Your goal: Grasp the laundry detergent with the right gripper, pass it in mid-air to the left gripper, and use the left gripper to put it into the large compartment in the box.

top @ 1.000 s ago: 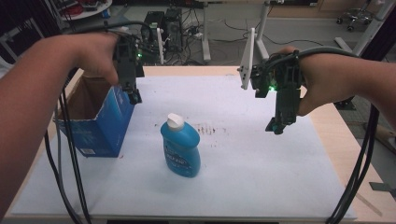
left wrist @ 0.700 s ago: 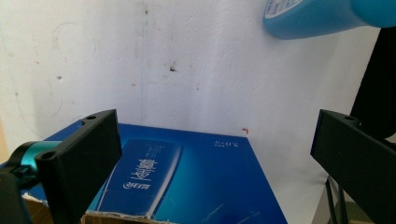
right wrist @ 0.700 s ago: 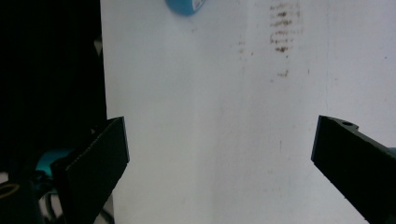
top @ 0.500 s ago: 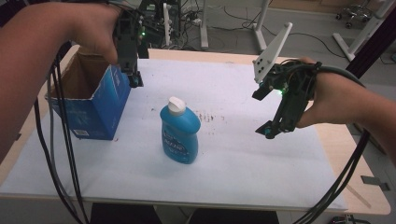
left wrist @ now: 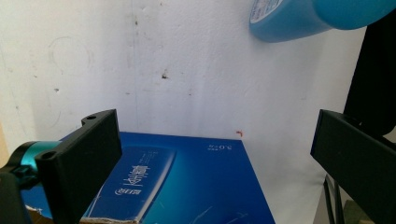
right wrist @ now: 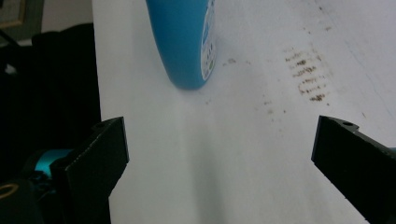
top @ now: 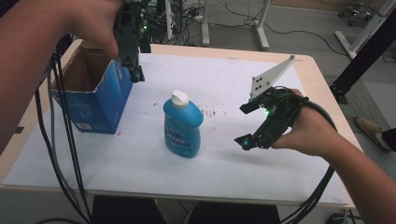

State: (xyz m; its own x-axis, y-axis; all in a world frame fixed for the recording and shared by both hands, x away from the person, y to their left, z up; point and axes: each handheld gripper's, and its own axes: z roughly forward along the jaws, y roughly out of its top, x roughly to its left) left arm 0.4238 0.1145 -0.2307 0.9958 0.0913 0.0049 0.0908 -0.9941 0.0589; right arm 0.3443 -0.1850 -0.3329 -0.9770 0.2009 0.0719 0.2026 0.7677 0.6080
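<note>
A blue bottle (top: pixel 183 126) with a white cap stands upright in the middle of the white sheet. To its left stands a blue cardboard box (top: pixel 93 100), its top open. My left gripper (top: pixel 135 74) hangs over the box's right wall and points down. Its jaws are open and empty, with the box's blue side (left wrist: pixel 187 182) and the bottle (left wrist: pixel 303 18) below them. My right gripper (top: pixel 245 125) is low to the right of the bottle, turned on its side and aimed at it. It is open, with the bottle's base (right wrist: pixel 182 42) ahead of it and a gap between.
Brown stains (top: pixel 212 112) mark the sheet just right of the bottle. Black cables (top: pixel 60 140) hang past the table's left front edge. A black frame post (top: pixel 364 51) stands off the right side, and stand legs (top: pixel 259 28) and wires lie on the floor behind.
My right gripper has dropped lower and swung round onto its side, facing the bottle. The left gripper has stayed over the box's right wall.
</note>
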